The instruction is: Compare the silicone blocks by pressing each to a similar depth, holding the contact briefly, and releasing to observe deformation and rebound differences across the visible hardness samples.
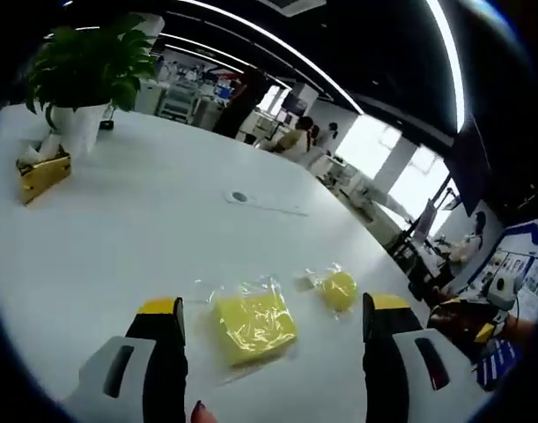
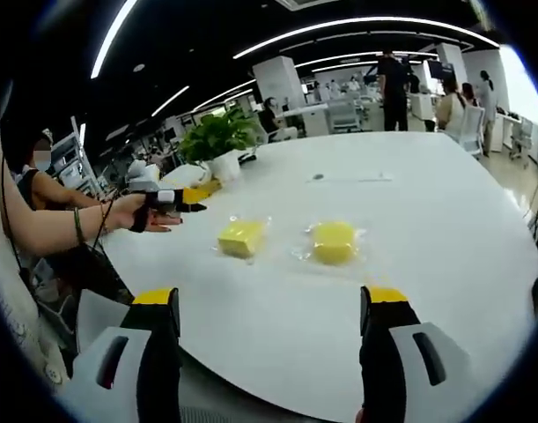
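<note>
Up close in the left gripper view, the left gripper (image 1: 273, 319) hangs over a white table (image 1: 119, 238) with its two black, yellow-tipped jaws spread wide and nothing between them. A square yellow block (image 1: 254, 326) in a clear plastic bag lies on the table between the jaws, not touched by either. A round yellow block (image 1: 339, 289), also bagged, lies just beyond it toward the right jaw. Farther back on the table stand a potted plant (image 1: 85, 70) and a small gold box (image 1: 43, 174).

From the right gripper view, the right gripper (image 2: 275, 304) is also released, jaws apart and empty, held near the table edge (image 2: 277, 352). Both blocks lie well ahead of it: the square yellow block (image 2: 241, 237) to the left, the round yellow block (image 2: 333, 241) beside it to the right, apart from each other. The left gripper (image 2: 194, 205) enters from the left, held in a person's hand (image 2: 135, 211) above the table, near the square block but clear of it
</note>
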Demonstrator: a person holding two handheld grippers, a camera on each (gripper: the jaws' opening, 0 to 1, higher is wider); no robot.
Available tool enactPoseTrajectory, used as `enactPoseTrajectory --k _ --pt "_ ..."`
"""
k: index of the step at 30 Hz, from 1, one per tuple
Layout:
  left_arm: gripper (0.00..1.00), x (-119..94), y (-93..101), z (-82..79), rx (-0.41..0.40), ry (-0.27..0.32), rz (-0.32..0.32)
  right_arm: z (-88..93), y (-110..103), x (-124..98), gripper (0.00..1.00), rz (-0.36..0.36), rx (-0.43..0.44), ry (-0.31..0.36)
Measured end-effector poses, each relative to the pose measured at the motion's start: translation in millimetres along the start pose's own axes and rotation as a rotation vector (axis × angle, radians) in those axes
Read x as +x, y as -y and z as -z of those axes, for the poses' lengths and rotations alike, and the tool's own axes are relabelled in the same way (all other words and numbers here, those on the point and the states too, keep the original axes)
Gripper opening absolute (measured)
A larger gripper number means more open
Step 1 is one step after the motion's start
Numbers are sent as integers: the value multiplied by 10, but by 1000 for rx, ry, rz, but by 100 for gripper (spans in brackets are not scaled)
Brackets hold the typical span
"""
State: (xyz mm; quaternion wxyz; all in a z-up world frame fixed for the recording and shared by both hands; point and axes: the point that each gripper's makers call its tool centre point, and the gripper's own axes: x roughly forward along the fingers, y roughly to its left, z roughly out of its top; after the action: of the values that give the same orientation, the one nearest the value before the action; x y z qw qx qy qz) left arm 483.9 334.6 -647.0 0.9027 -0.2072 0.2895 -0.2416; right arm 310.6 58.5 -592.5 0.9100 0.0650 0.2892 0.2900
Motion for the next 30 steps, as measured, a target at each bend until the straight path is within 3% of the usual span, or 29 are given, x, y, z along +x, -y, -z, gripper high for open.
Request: enactPoseTrajectory --k 2,6,10,14,19,24,30 --pt "74 85 -63 4 -47 20 5 4 28 15 79 9 3 -8" --pt "74 239 -222 -2 -165 63 10 12 76 40 79 29 8 -22" --pt "72 391 -371 82 -195 55 11 31 109 53 78 44 14 -35" --pt "68 505 -394 163 -274 58 37 46 143 62 78 59 21 -46" --pt "64 622 -470 227 -313 63 48 61 188 68 78 82 35 -53" --pt "40 690 -531 309 -346 61 65 97 211 71 77 94 38 -70" --pt "21 744 -622 363 -390 82 64 104 235 74 77 105 38 -80"
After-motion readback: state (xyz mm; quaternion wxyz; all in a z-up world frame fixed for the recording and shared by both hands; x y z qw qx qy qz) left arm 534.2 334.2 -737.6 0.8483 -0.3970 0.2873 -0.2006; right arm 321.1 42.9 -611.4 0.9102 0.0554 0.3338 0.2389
